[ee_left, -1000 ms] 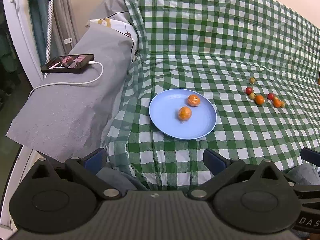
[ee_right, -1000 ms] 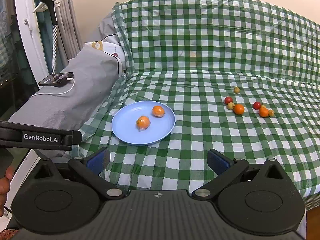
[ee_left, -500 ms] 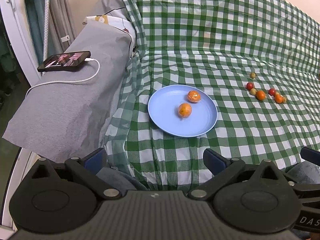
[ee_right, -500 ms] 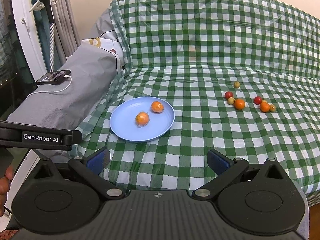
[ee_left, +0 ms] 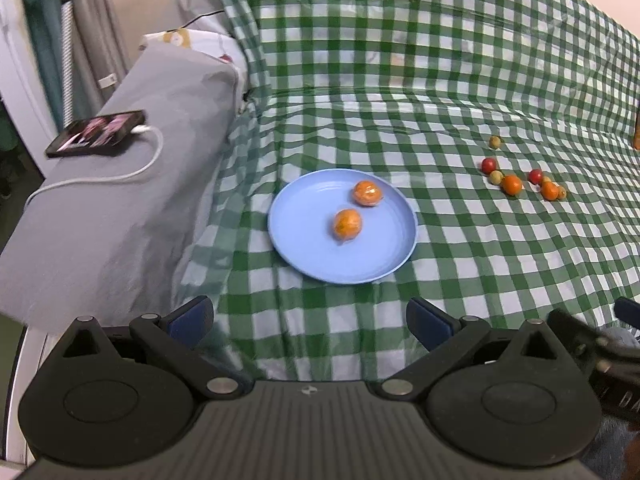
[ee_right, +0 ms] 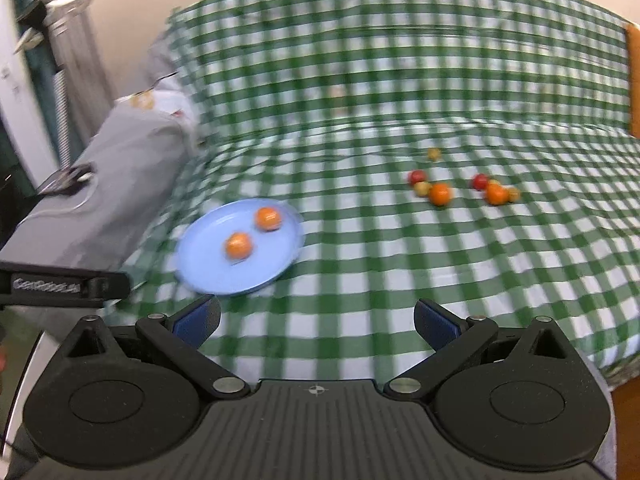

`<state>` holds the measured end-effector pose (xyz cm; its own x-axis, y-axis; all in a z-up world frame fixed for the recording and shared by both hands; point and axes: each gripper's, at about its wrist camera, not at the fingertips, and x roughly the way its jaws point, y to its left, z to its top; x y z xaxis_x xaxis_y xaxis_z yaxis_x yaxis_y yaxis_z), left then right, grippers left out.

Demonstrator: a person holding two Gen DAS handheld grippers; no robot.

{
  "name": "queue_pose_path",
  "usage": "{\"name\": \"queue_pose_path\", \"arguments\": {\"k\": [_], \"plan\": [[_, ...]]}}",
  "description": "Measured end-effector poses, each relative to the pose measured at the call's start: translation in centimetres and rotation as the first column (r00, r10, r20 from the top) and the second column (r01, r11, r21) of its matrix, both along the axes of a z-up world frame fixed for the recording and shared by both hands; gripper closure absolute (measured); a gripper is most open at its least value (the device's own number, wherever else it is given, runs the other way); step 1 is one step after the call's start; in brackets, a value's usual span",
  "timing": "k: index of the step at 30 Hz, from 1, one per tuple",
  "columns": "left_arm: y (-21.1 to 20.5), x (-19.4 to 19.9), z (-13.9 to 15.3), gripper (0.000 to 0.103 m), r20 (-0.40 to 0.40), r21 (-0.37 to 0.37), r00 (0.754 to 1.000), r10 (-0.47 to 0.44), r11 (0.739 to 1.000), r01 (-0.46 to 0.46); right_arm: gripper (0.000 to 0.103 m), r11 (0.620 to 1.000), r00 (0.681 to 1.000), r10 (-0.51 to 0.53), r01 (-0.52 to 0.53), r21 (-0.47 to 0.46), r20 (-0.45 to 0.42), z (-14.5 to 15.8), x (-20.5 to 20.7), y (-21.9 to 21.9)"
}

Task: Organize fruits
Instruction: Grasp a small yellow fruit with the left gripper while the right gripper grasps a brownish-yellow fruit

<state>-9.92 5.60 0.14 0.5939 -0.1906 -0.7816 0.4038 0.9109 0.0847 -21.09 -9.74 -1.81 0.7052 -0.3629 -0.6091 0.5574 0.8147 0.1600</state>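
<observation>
The green-checked cloth [ee_left: 440, 300] covers the whole seat and back of the sofa, with a grey-covered armrest [ee_left: 120, 200] along its left edge carrying a phone [ee_left: 96, 133] on a white charging cable [ee_left: 120, 172]. On the seat, toward that left edge, sits the blue plate [ee_left: 312, 256] with two wrapped oranges: one [ee_left: 347, 224] near its middle, the other [ee_left: 367, 193] by the far rim. Well apart, toward the right edge, lies the loose cluster: two small oranges [ee_left: 512, 185] [ee_left: 549, 191], two red cherry tomatoes [ee_left: 488, 165] [ee_left: 535, 176] and a few little yellow-green fruits [ee_left: 496, 177], some touching.

Over the last second both views have shifted. The right wrist view is now motion-blurred, and the plate has slid to its left while the cluster [ee_right: 440, 194] has grown and moved nearer centre. That suggests the right gripper [ee_right: 316, 322] is swinging toward the loose fruit, probably to fetch the next piece for the plate. The left gripper [ee_left: 310, 318] has only edged closer to the plate.

Both tools stand wide apart and hold nothing. Two oranges plated, the rest unsorted: the task looks early.
</observation>
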Motion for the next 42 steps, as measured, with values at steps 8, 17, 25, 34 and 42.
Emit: {"name": "queue_pose_path", "arguments": {"k": [8,17,25,34,42], "plan": [[-8.7,3.8,-0.9,0.000,-0.018,-0.036,0.995,-0.101,0.994,0.100,0.001,0.968,0.969,-0.249,0.249,-0.032,-0.003,-0.6,-1.9,-8.7],[-22.7,10.6,-7.0,0.000,0.017,0.000,0.965,-0.262,0.965,0.262,0.001,0.858,0.859,-0.511,0.510,-0.061,-0.013,-5.3,-1.4,-22.7],[-31.3,15.0,-14.0,0.000,-0.003,0.118,0.920,-0.391,0.914,0.389,0.001,0.805,0.800,-0.594,0.590,-0.066,-0.083,-10.9,1.0,-32.4],[-35.2,17.0,-17.3,0.000,-0.003,0.089,0.819,-0.574,0.816,0.572,0.001,0.879,0.864,-0.477,0.470,-0.084,-0.160,-14.7,3.7,-36.1],[-36.4,17.6,-17.5,0.000,0.016,-0.007,0.793,-0.608,0.793,0.609,0.001,0.916,0.911,-0.395,0.380,-0.133,-0.118,-14.7,6.9,-36.5]]}}
